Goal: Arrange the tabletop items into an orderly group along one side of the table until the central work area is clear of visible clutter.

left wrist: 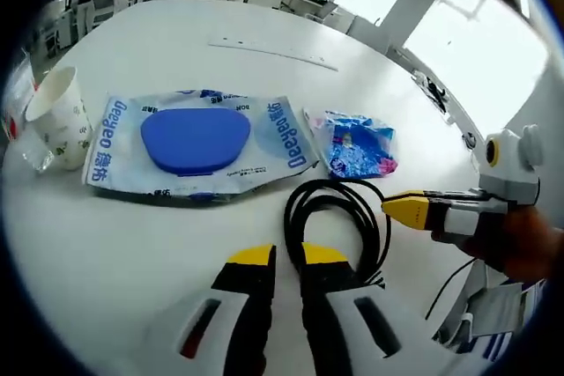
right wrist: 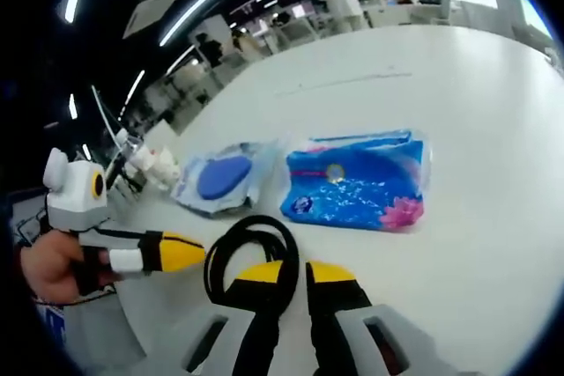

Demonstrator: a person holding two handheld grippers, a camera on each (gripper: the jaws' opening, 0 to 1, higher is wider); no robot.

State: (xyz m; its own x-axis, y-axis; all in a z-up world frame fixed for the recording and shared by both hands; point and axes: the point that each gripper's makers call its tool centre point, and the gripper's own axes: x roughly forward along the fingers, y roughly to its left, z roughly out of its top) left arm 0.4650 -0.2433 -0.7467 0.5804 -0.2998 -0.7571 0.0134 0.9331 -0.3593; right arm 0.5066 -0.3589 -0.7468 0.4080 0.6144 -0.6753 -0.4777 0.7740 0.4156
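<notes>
A: So, left gripper: jaws nearly together, narrow gap, gripping nothing. Tips sit just at the near edge of the coiled black cable on the white desk.

B: Right gripper?

A: Same, jaws close with a slim gap, nothing between them. The cable loop lies just ahead of its tips. In the left gripper view it enters from the right, yellow tips touching or just over the cable's right side; can't tell which. A hand holds it.

B: Beyond the cable?

A: White-and-blue wet wipes pack with a blue lid, lying flat, just past the coil. Beside it, to the right in the left gripper view, a smaller blue patterned packet, near but apart.

B: Further out?

A: Paper cup, upright, left of the wipes. Crumpled clear plastic touching the cup's base. Long thin strip lies well beyond, mid-desk.

B: Background?

A: Office desks, windows, people standing far off.
</notes>
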